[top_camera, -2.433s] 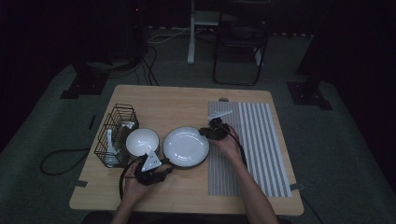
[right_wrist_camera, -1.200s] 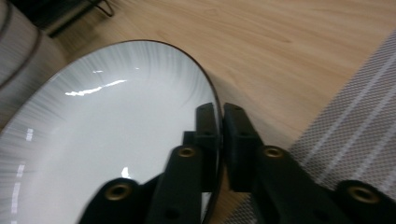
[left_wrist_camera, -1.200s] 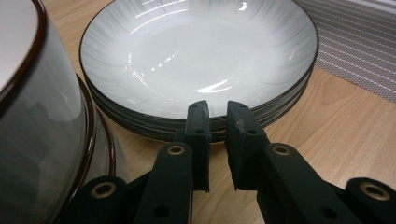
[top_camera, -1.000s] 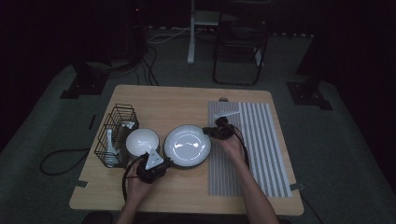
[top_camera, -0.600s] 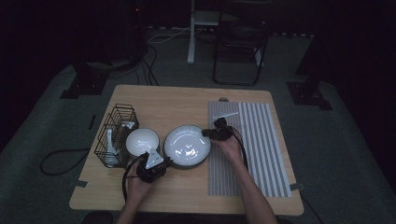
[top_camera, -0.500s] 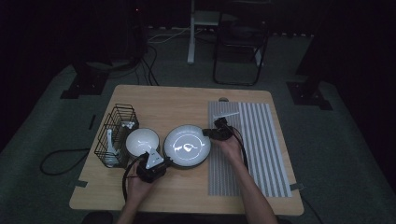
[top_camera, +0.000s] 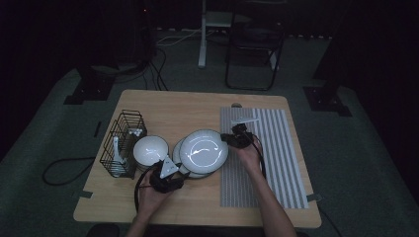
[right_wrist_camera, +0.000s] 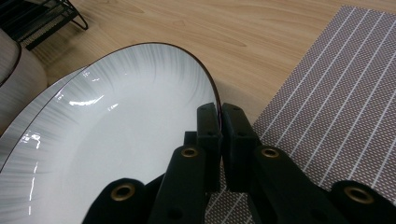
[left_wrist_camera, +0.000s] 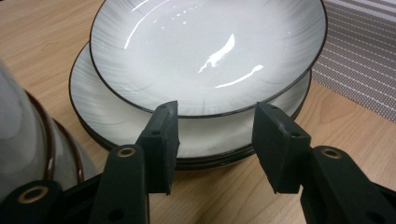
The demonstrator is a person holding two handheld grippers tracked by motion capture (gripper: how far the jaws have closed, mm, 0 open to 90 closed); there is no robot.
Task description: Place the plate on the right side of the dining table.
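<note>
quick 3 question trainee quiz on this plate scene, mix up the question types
1. True or false: the right tool is shut on the rim of the top plate.
2. Which stands open with nothing between its jaws? A. left tool B. right tool
3. Fill in: the top plate is tilted over a lower ____, beside a bowl and a wire rack.

Key
1. True: its jaws pinch the plate's edge near the striped mat.
2. A: its jaws have just been opening and stand just short of the plates.
3. plate
</note>
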